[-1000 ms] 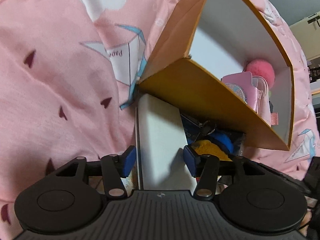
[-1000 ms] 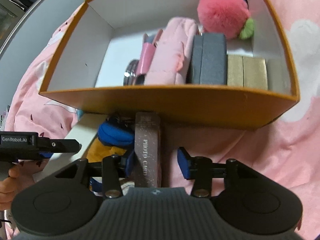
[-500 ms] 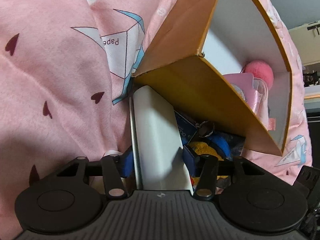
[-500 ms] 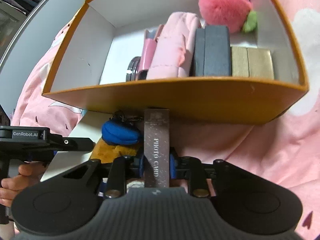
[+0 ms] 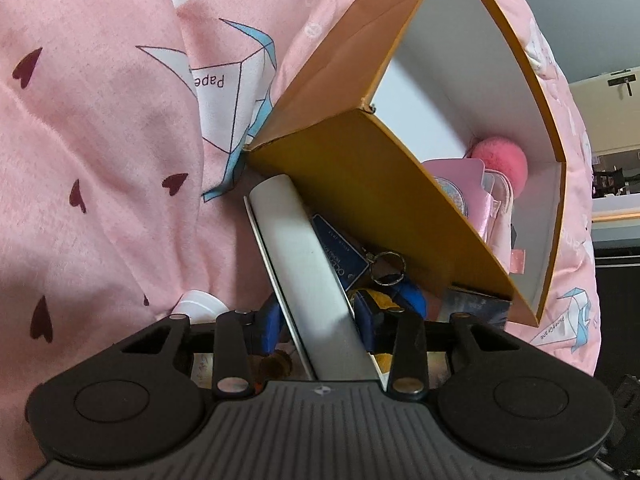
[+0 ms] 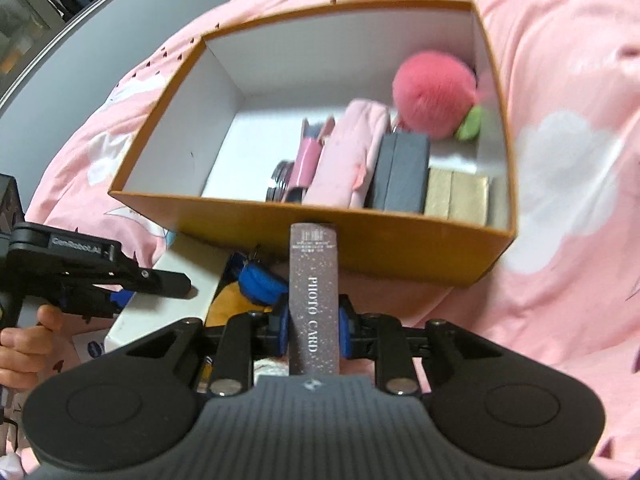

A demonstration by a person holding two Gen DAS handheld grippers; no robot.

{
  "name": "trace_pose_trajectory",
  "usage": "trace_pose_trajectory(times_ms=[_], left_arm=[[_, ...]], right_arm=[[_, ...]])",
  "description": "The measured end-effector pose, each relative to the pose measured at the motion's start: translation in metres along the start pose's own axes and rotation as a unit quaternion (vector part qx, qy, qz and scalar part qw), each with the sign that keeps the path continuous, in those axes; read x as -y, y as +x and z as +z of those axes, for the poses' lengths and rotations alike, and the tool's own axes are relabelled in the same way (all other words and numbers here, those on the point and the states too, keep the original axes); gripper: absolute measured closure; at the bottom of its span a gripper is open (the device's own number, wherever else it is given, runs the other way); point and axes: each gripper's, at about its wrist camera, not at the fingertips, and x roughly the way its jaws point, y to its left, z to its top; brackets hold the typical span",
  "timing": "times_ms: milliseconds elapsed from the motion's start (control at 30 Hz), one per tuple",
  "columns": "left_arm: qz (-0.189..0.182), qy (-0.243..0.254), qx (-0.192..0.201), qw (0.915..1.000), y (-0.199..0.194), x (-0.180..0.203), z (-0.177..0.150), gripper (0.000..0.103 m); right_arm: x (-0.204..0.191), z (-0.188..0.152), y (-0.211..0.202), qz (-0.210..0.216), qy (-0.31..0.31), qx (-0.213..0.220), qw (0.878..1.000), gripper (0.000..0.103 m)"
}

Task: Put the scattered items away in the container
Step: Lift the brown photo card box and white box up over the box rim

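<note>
The orange box (image 6: 400, 248), beyond your fingertips, is half filled. Your right gripper (image 6: 313, 330) clamps the photo-card box (image 6: 314, 300); your left gripper's (image 5: 320, 320) jaws are closing around the white box (image 5: 304, 264). Keychain plush remains outside.

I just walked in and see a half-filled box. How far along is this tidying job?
Partly done. The orange box already holds a pink pompom, a pink pouch, a dark case and a gold box. In hand: the right hand-held gripper grips a photo card box, while the left hand-held gripper is closing around a white box. Left outside: a blue-and-yellow keychain toy.
</note>
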Motion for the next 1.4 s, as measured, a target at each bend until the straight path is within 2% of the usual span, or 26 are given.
trace_pose_trajectory(times_ms=[300, 533, 767, 933, 1200, 1400], left_arm=[[0.017, 0.02, 0.052, 0.9983, -0.023, 0.011, -0.024, 0.067], [0.033, 0.074, 0.101, 0.9916, -0.055, 0.026, -0.036, 0.07], [0.03, 0.122, 0.15, 0.9807, -0.083, 0.047, -0.051, 0.07], [0.021, 0.154, 0.166, 0.9738, -0.101, 0.062, -0.054, 0.07], [0.009, 0.189, 0.218, 0.9574, -0.121, 0.09, -0.044, 0.07], [0.022, 0.21, 0.246, 0.946, -0.115, 0.111, -0.027, 0.07]], right_arm=[[-0.001, 0.006, -0.012, -0.006, -0.003, 0.017, 1.0, 0.078], [-0.006, 0.008, -0.022, 0.004, -0.007, 0.03, 1.0, 0.078], [-0.016, 0.007, -0.037, 0.019, -0.019, 0.047, 0.999, 0.078], [-0.021, 0.008, -0.048, 0.03, -0.025, 0.056, 0.998, 0.078], [-0.025, 0.009, -0.058, 0.035, -0.029, 0.067, 0.997, 0.078], [-0.022, 0.015, -0.058, 0.037, -0.023, 0.069, 0.997, 0.078]])
